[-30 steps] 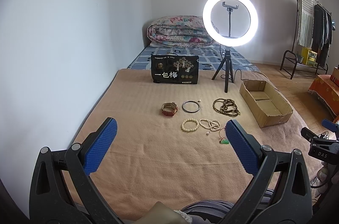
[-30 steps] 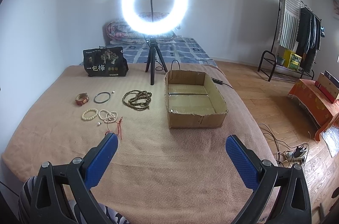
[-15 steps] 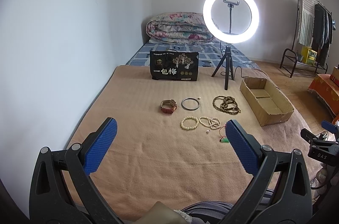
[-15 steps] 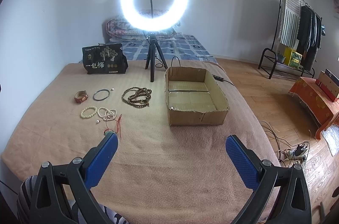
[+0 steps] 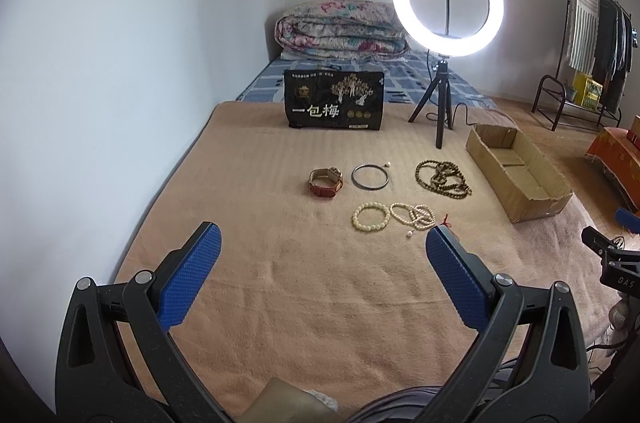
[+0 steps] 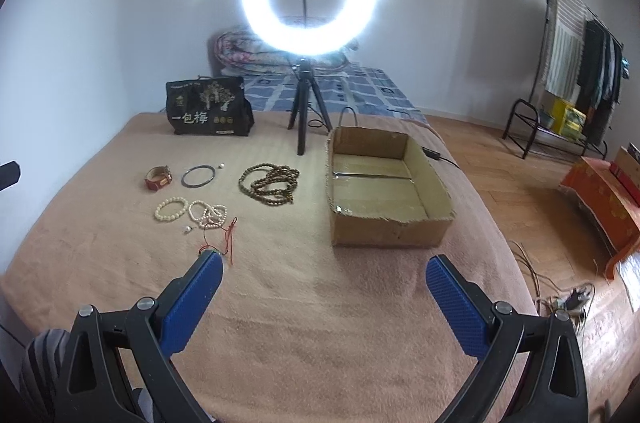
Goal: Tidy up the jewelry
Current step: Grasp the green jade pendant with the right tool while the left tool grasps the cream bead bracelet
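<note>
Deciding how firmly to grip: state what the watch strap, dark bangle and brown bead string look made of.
Red-brown watch strap: likely leather, matte, with a gold-toned case. Thin dark ring bangle: rigid, smooth, metal or stone; unclear. Long brown bead string: small dull round beads, probably wood or seed.

Both wrist cameras are looking forward between spread fingers, well back from the jewelry. Both are sharing the cardboard box (image 5: 520, 171) (image 6: 388, 191) beyond the fingertips.

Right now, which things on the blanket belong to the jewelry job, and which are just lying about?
Job: watch, dark bangle, brown bead strand, white bead bracelet, pearl strand, red cord, cardboard box.

Lying about: black bag, ring light, folded quilt.
</note>
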A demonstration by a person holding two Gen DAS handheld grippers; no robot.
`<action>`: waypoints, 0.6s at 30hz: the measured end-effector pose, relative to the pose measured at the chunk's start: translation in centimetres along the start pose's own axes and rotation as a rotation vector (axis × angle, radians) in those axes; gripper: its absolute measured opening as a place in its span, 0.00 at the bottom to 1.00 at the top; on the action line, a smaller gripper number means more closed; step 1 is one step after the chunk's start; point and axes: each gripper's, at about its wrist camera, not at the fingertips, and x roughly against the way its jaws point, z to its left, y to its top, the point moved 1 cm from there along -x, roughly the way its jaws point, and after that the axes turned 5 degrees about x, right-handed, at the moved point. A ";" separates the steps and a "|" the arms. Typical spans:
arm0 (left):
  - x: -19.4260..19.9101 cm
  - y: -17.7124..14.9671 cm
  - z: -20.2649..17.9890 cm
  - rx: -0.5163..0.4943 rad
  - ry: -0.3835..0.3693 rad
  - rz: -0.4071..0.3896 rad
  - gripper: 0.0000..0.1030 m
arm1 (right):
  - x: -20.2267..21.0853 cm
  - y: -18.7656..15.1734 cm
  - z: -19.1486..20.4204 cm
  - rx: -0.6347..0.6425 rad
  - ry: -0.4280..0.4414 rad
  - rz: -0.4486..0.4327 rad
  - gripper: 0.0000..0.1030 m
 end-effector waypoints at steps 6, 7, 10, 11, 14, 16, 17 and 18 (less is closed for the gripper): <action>-3.1 0.3 1.2 -0.003 -0.012 0.051 1.00 | -2.9 0.5 0.9 0.065 0.048 0.031 0.99; -3.7 0.4 1.4 -0.002 -0.016 0.063 1.00 | -3.5 0.6 0.9 0.068 0.060 0.041 0.98; -5.4 0.7 2.2 0.007 -0.031 0.083 1.00 | -5.1 0.9 1.0 0.081 0.104 0.057 0.95; -6.0 0.9 2.5 0.014 -0.033 0.091 1.00 | -5.7 1.1 1.0 0.082 0.120 0.064 0.95; -7.6 1.3 3.2 0.026 -0.035 0.102 1.00 | -7.4 1.5 0.8 0.074 0.157 0.087 0.91; -8.6 1.4 3.4 0.029 -0.047 0.118 1.00 | -8.3 1.7 0.9 0.081 0.171 0.090 0.91; -9.2 1.4 3.5 0.027 -0.052 0.127 0.97 | -8.8 1.8 1.2 0.093 0.175 0.090 0.91; -10.1 1.5 3.5 0.023 -0.057 0.141 0.95 | -9.2 2.0 1.4 0.105 0.178 0.092 0.91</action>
